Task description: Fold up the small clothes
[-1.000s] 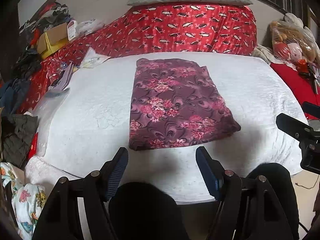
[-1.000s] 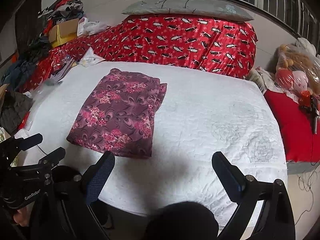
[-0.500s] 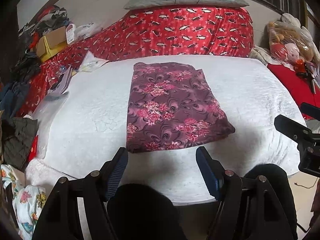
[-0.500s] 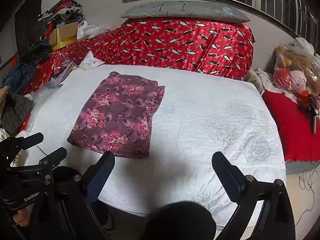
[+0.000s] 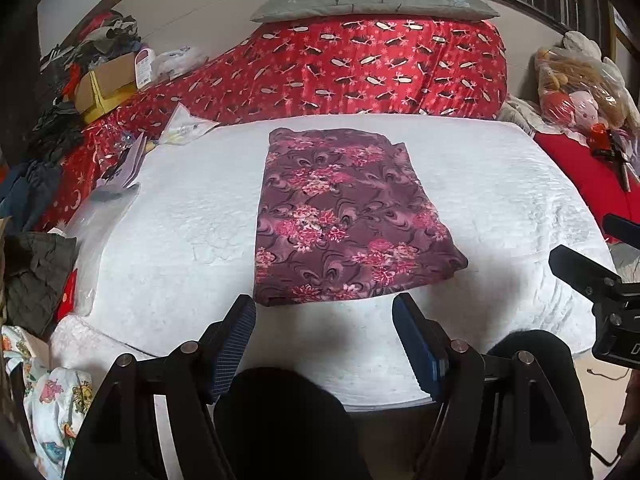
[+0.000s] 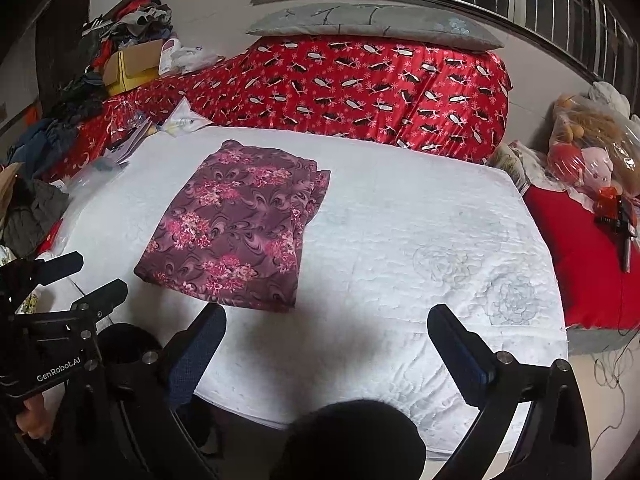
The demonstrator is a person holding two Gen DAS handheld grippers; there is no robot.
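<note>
A folded purple floral garment (image 5: 344, 216) lies flat as a rectangle on the white quilted mattress (image 5: 180, 208). In the right wrist view the garment (image 6: 240, 228) lies left of centre. My left gripper (image 5: 324, 312) is open and empty, hovering near the mattress's front edge just short of the garment's near edge. My right gripper (image 6: 326, 320) is open and empty, over the mattress front, to the right of the garment's near corner. The left gripper's body (image 6: 52, 320) shows at the left of the right wrist view.
A red patterned quilt (image 5: 360, 68) with a grey pillow (image 5: 372, 0) lies at the back. Piled clothes and a cardboard box (image 5: 104, 88) sit at the left, papers (image 5: 128, 160) near them. A red cushion (image 6: 592, 256) and bagged toys (image 6: 588, 148) are at the right.
Both grippers have drawn back a little and tilted down, so the garment sits slightly farther and lower in view. The garment has not moved and both grippers stay open.
</note>
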